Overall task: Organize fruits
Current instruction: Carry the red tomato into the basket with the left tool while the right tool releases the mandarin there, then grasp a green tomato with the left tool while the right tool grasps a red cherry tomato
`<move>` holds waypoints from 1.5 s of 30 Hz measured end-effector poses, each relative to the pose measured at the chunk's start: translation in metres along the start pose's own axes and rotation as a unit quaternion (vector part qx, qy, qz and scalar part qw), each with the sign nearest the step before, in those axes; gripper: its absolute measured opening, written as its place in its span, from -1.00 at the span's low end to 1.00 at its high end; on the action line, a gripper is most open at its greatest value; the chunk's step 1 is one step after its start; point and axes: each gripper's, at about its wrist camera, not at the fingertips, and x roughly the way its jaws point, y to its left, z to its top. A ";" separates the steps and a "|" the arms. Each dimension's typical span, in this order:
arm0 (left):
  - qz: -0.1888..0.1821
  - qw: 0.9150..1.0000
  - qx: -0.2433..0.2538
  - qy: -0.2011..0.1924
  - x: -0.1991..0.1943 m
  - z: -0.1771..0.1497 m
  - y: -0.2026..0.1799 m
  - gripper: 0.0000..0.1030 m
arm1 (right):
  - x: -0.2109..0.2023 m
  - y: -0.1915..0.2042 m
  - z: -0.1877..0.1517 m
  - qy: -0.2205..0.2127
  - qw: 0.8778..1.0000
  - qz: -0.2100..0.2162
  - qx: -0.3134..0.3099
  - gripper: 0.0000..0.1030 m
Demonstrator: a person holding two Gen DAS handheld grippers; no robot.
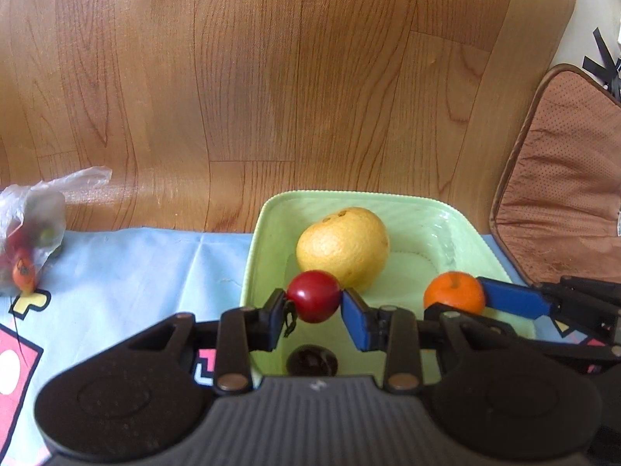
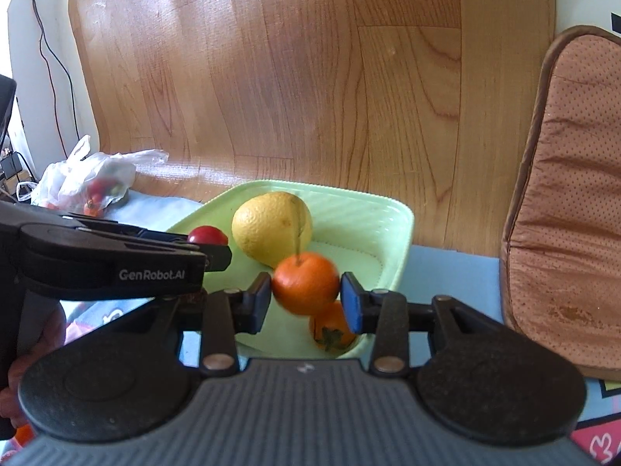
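A pale green dish [image 1: 271,209] sits on a light blue cloth and holds a big yellow citrus fruit [image 1: 343,246]. My left gripper [image 1: 313,303] is shut on a small dark red fruit [image 1: 314,301] and holds it over the dish's near left part. My right gripper [image 2: 306,291] is shut on a small orange [image 2: 306,282] over the dish [image 2: 349,206]; in the left wrist view it comes in from the right with the orange [image 1: 454,291]. Below it an orange persimmon-like fruit [image 2: 330,330] lies in the dish. The yellow fruit [image 2: 269,227] and red fruit [image 2: 207,235] also show there.
A clear plastic bag [image 1: 31,225] with small red and orange fruits lies on the cloth [image 1: 136,272] at the far left, also in the right wrist view [image 2: 89,182]. A brown cushion [image 1: 562,178] stands to the right. Wood-pattern flooring [image 1: 271,77] lies behind. A dark round object [image 1: 312,359] lies in the dish.
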 end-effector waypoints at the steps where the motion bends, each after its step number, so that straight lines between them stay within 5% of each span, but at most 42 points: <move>1: 0.001 1.000 -0.001 0.000 -0.001 0.001 0.000 -0.35 | 0.000 0.000 0.001 -0.001 1.000 0.000 0.002 -0.17; 12: -0.015 0.999 -0.018 -0.031 -0.067 -0.012 0.015 -0.24 | -0.055 0.007 -0.004 -0.027 1.000 -0.006 0.004 -0.16; 25: -0.093 0.993 -0.055 -0.038 -0.182 -0.159 0.059 -0.18 | -0.179 0.055 -0.120 -0.019 0.995 0.095 -0.014 -0.16; 31: -0.195 0.980 0.007 -0.031 -0.205 -0.206 0.018 -0.19 | -0.181 0.052 -0.132 0.005 0.997 0.077 -0.018 -0.37; 33: -0.197 0.979 0.044 -0.027 -0.205 -0.216 -0.002 -0.19 | -0.176 0.048 -0.130 0.014 0.997 0.078 -0.003 -0.57; 40: -0.187 0.980 0.071 -0.024 -0.198 -0.223 -0.026 -0.08 | -0.163 0.054 -0.123 0.028 0.992 0.123 -0.001 -0.55; 43: -0.193 0.979 0.069 -0.021 -0.194 -0.222 -0.026 -0.47 | -0.156 0.062 -0.121 0.037 0.991 0.123 -0.021 -0.55; 45: -0.197 0.979 0.056 -0.022 -0.194 -0.222 -0.020 -0.48 | -0.150 0.067 -0.120 0.043 0.991 0.126 -0.032 -0.54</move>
